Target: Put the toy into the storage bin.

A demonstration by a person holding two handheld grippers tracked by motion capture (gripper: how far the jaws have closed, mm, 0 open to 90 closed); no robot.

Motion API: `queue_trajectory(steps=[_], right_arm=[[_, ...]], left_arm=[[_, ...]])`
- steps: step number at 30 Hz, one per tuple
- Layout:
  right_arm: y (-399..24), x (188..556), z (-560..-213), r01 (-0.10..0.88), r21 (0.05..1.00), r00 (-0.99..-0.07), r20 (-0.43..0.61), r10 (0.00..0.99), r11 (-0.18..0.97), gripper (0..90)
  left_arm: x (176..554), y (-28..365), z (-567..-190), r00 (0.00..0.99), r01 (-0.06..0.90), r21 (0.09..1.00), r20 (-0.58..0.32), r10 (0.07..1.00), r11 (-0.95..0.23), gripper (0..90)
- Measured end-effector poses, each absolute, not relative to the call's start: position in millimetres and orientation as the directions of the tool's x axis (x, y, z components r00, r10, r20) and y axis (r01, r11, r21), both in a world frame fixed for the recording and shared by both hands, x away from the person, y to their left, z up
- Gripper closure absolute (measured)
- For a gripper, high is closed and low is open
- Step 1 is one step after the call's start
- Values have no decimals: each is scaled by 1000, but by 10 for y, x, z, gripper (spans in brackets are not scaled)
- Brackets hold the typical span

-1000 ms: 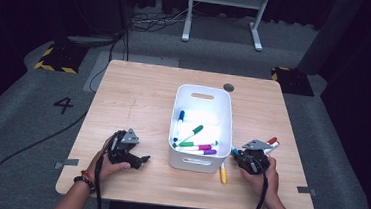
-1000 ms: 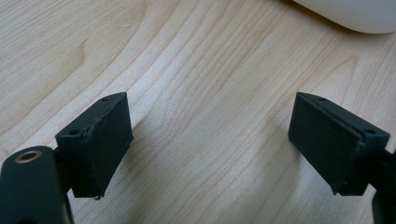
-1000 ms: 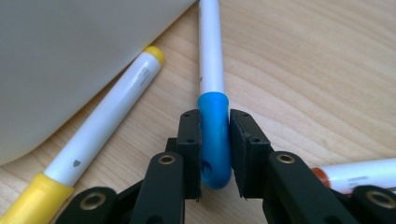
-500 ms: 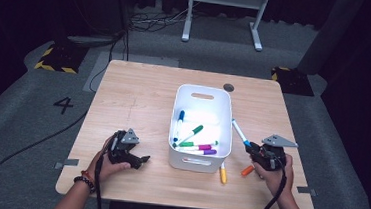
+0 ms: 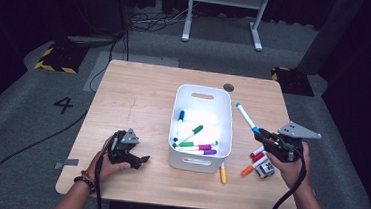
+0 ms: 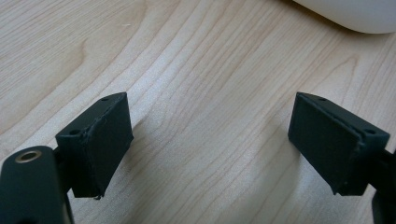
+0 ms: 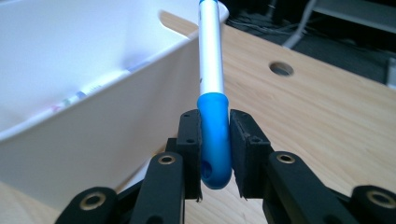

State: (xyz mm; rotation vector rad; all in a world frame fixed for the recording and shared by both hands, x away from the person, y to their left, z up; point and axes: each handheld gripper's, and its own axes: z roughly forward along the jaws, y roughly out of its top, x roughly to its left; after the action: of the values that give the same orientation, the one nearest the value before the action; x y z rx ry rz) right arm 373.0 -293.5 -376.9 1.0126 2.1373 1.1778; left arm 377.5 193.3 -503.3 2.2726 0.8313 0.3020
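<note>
- Blue-capped marker point(image 7: 214, 140) sits pinched tight in my right gripper point(image 5: 271, 140), mid-right of the high view, just beside the white bin point(image 5: 222, 118).
- Marker's white body points up-left, above the wood table point(image 5: 139, 96).
- My left gripper point(image 5: 131, 156), lower left, has jaws wide apart w/ nothing between them.

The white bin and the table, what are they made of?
The white bin looks like smooth plastic: one moulded piece with rounded corners and a cut-out handle, with a slight sheen. The table looks like pale wood, though its grain lines could be a printed laminate; matte finish.
</note>
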Motion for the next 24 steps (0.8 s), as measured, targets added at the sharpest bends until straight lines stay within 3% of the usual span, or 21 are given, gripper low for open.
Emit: queue_trajectory(steps=[11, 24], right_arm=[[-2655, 3705, -3422, 272, 872, -735, -86, 673, 408, 752], [-2088, 3692, -3372, 200, 802, -868, -121, 482, 563, 752]], left_arm=[[3775, 1933, -5033, 768, 480, 677, -17, 640, -558, 139], [3775, 1933, -5033, 768, 480, 677, -17, 640, -559, 139]])
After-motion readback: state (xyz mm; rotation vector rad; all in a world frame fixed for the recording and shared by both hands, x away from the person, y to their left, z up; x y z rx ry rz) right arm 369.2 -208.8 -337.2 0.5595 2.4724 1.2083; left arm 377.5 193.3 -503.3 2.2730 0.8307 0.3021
